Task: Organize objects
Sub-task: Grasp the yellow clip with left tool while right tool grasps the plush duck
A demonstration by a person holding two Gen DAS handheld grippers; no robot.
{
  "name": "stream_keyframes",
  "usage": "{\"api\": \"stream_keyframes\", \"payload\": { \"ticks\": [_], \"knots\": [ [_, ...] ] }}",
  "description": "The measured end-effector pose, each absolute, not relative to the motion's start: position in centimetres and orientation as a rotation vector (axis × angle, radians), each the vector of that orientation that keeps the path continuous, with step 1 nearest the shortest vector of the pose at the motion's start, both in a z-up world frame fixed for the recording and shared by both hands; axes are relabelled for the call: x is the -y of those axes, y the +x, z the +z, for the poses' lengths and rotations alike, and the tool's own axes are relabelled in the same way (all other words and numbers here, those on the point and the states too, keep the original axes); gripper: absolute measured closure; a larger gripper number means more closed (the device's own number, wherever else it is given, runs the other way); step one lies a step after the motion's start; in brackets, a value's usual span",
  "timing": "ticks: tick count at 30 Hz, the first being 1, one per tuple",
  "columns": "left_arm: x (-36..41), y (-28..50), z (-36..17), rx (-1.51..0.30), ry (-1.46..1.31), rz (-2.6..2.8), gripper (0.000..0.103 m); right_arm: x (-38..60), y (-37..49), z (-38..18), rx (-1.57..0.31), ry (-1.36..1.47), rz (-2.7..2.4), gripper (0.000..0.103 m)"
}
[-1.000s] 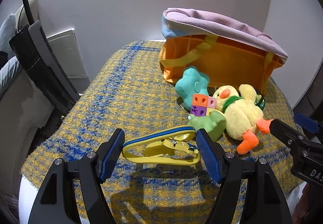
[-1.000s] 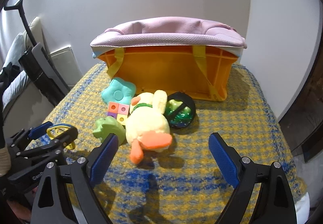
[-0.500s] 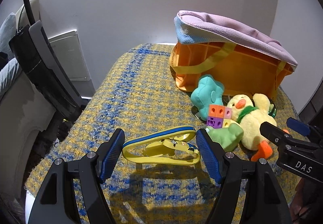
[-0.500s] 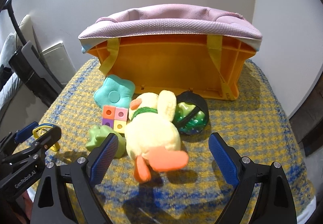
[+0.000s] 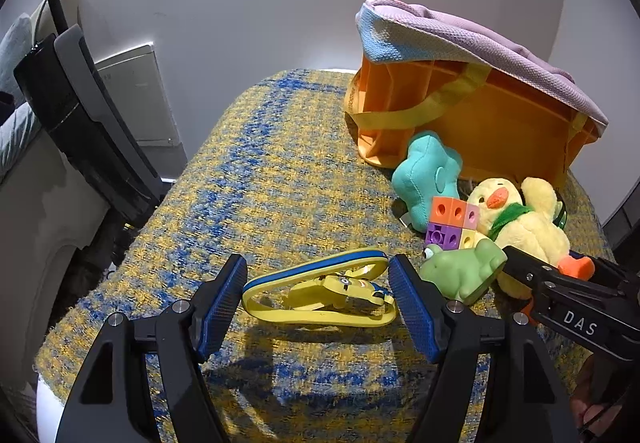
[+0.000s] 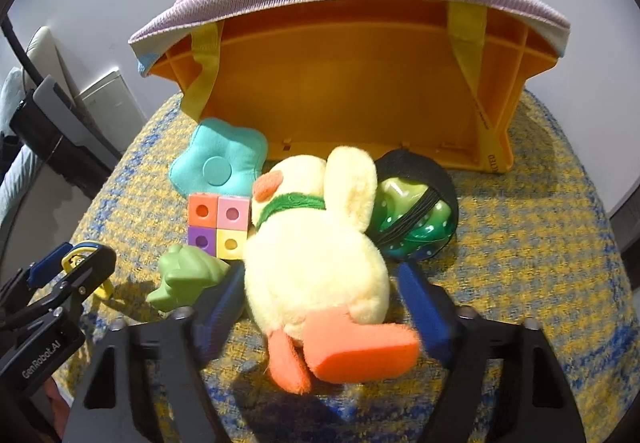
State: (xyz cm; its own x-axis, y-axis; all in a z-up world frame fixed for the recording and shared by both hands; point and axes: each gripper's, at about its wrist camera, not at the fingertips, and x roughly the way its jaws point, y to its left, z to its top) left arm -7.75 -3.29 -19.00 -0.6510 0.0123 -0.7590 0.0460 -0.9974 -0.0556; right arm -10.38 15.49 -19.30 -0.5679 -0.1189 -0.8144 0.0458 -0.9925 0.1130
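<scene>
A yellow plush duck point(image 6: 316, 255) with orange feet lies on the yellow-blue woven surface. My right gripper point(image 6: 320, 299) is open, its blue pads on either side of the duck's body. An orange basket point(image 6: 340, 83) with a pink fabric rim lies on its side behind the duck. My left gripper point(image 5: 316, 303) is open around a small yellow sandal point(image 5: 320, 291) without squeezing it. Beside the duck are a teal plush star point(image 6: 218, 163), a coloured cube block point(image 6: 218, 225), a green rubber frog point(image 6: 188, 277) and a green ball in black straps point(image 6: 416, 213).
The woven surface point(image 5: 260, 183) drops off at its left and front edges. A black and grey frame point(image 5: 84, 131) and a white panel stand off its left side. A white wall is behind the basket.
My right gripper has moved forward until its jaws straddle the duck. My left gripper has stayed around the sandal, turning slightly left.
</scene>
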Motion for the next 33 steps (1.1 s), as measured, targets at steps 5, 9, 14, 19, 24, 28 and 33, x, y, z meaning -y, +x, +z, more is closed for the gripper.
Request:
{"api": "stream_keyframes", "payload": {
  "ticks": [5,9,14,19,24,28,33],
  "knots": [
    [3.1,-7.6,-19.2,-0.093,1.321,-2.820,0.030,-15.3,-10.1,-19.4,0.112,1.387,-2.695,0.044],
    [2.9,-7.1,-17.9,-0.102,1.302,-2.828,0.030,-15.7,-9.3,-18.3,0.146,1.363,-2.703,0.045],
    [1.3,-6.7,-16.2,-0.063,1.309,-2.858,0.030,-16.5,-7.7,-15.9,0.129,1.334,-2.730,0.046],
    [0.2,-6.4,-14.2,-0.067,1.343,-2.874,0.030,-18.0,-6.7,-13.2,0.150,1.343,-2.745,0.046],
    [-0.3,-6.8,-11.0,-0.076,1.323,-2.905,0.030,-19.4,-5.6,-10.4,0.182,1.327,-2.761,0.046],
    [-0.7,-7.5,-8.9,-0.101,1.335,-2.925,0.030,-20.2,-5.8,-7.6,0.197,1.291,-2.786,0.046],
    [-1.5,-8.5,-6.3,-0.080,1.315,-2.950,0.030,-20.8,-6.2,-4.5,0.188,1.244,-2.818,0.046]
  ]
}}
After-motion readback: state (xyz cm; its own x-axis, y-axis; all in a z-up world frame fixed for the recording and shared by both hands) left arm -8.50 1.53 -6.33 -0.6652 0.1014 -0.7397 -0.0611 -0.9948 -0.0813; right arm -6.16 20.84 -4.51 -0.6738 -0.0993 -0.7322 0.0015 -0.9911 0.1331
